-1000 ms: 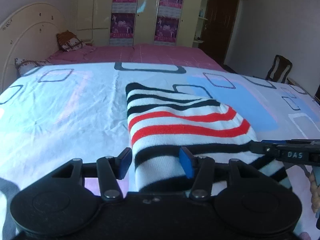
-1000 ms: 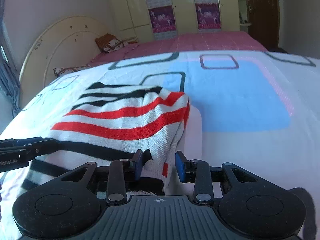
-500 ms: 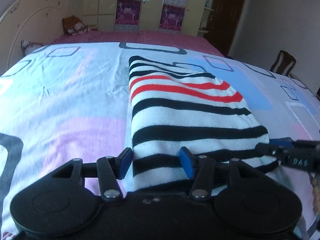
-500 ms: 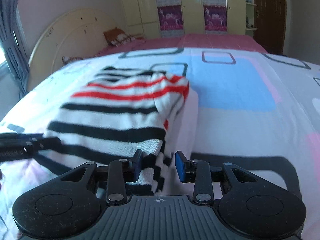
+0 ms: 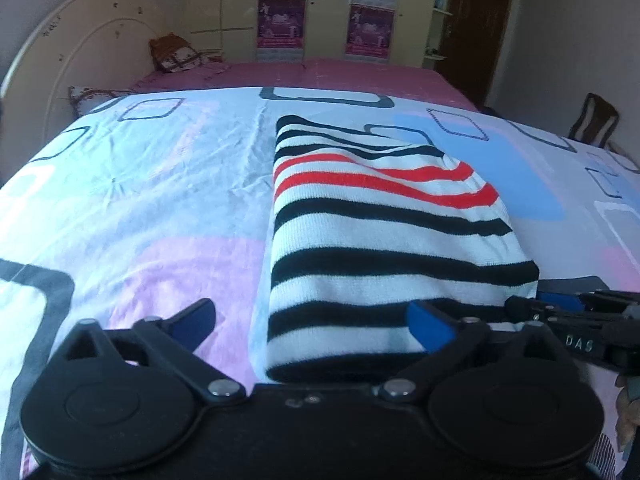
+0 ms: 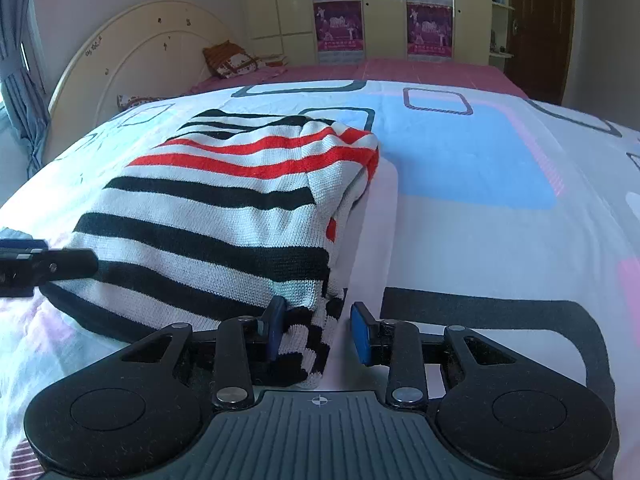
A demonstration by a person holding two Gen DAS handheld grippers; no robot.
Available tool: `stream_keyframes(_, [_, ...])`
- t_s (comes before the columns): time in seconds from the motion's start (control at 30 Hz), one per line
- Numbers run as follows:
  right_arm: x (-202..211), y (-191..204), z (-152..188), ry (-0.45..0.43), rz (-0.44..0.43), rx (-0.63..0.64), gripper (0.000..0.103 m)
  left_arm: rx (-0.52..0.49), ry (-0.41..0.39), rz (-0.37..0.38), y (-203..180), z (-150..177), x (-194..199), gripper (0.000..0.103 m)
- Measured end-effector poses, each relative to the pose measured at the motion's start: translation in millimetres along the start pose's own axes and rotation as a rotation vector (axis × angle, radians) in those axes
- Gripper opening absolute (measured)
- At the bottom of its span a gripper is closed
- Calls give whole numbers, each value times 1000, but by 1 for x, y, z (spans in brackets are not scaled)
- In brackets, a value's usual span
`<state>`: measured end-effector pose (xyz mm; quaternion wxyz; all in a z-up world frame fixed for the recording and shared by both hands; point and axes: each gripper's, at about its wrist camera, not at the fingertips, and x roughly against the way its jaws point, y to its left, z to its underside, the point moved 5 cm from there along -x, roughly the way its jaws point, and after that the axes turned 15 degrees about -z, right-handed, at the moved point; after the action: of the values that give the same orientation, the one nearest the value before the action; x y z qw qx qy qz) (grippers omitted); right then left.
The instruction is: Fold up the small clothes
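Note:
A folded white knit garment with black and red stripes point(image 5: 384, 232) lies flat on the patterned bedsheet point(image 5: 152, 208). My left gripper point(image 5: 316, 324) is open wide, its jaws either side of the garment's near left edge. My right gripper point(image 6: 318, 330) is open, with the garment's near right corner point(image 6: 308, 344) lying between its jaws. The garment also shows in the right wrist view point(image 6: 224, 208). The right gripper's tips show at the right of the left wrist view point(image 5: 560, 312); the left gripper's tip shows at the left of the right wrist view point(image 6: 48, 266).
A cream headboard point(image 6: 132, 64) stands at the far left, with a brown cushion point(image 6: 230, 60) by it. Wardrobes with purple posters point(image 5: 324, 12) line the back wall. A dark door point(image 6: 540, 28) and a chair point(image 5: 594, 120) are at the right.
Both grippers have lowered the garment's near edge onto the bed. The left gripper has opened wide and the right has opened, releasing the garment, which now lies flatter.

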<state>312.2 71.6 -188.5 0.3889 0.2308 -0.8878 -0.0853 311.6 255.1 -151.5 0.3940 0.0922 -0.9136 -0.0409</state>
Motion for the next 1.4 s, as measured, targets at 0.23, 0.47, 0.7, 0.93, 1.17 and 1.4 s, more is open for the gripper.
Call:
stream_keyframes(0.23, [60,13,-3,-90,-32,-51,34,-13,-93,-102,-3,10,59,103])
stream_keyframes(0.47, [154,49,24,-118,-125,-25,37,3,-174,-76,-6,27,161,103])
stream_keyframes(0.7, [236,85,53,-181,-154,29,92,27,-202,-6,-4,50,239,103])
stream_keyframes(0.93, [291,111,67,-217,-142,-12,103,41,-233,-28,5,67,281,103])
stream_keyframes(1.17, [329,144,67,-328,5,140,103,100,-226,-89,17,80,311,103])
stream_keyframes(1.4, [330,150,72,-364,-2,146,103,102,-228,-111,17,89,324,103])
